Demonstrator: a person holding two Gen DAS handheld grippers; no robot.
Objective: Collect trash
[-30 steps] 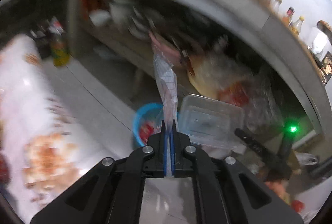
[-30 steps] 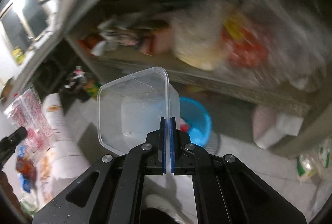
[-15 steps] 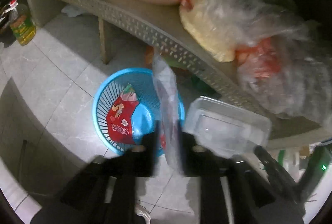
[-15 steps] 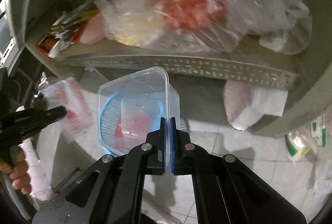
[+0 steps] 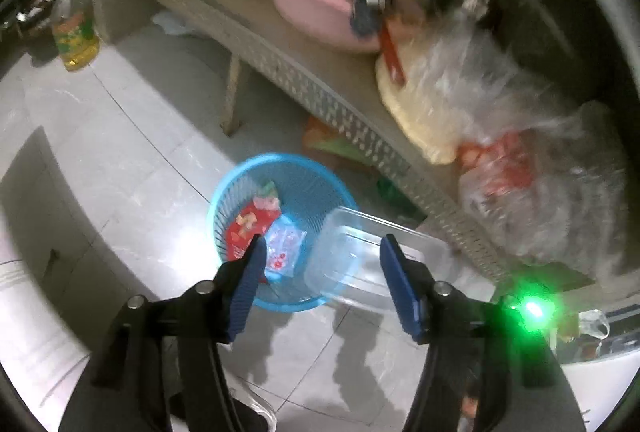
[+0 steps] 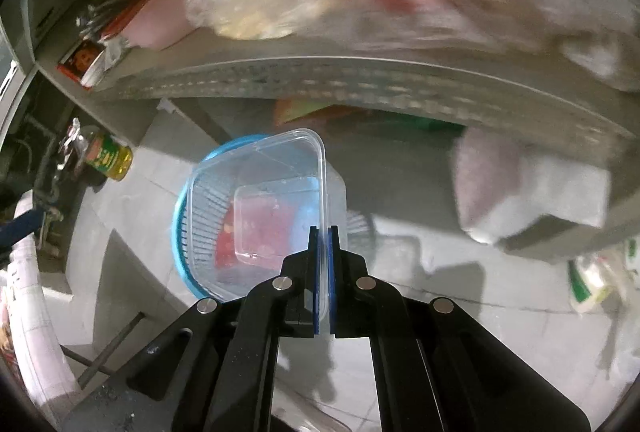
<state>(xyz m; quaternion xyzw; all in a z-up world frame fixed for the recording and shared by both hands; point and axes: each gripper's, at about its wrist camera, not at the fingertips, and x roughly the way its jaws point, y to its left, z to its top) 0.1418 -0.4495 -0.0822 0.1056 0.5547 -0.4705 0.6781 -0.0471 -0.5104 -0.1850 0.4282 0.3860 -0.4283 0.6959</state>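
Note:
A blue plastic basket (image 5: 236,192) stands on the tiled floor under a shelf. It holds a red wrapper (image 5: 246,228) and a clear printed plastic bag (image 5: 282,248). My left gripper (image 5: 320,272) is open and empty, above the basket's near rim. My right gripper (image 6: 323,256) is shut on the rim of a clear plastic food container (image 6: 264,200), held over the basket (image 6: 180,228). The container also shows in the left wrist view (image 5: 360,260), at the basket's right side.
A low perforated shelf (image 5: 320,88) runs behind the basket with a pink basin (image 5: 308,16) and filled plastic bags (image 5: 500,136). An oil bottle (image 5: 74,36) stands on the floor at the left. A white cloth (image 6: 532,200) hangs off the shelf at the right.
My left gripper has opened and the clear printed bag has dropped into the basket. Both grippers have swung down over the basket. The right gripper still holds the container.

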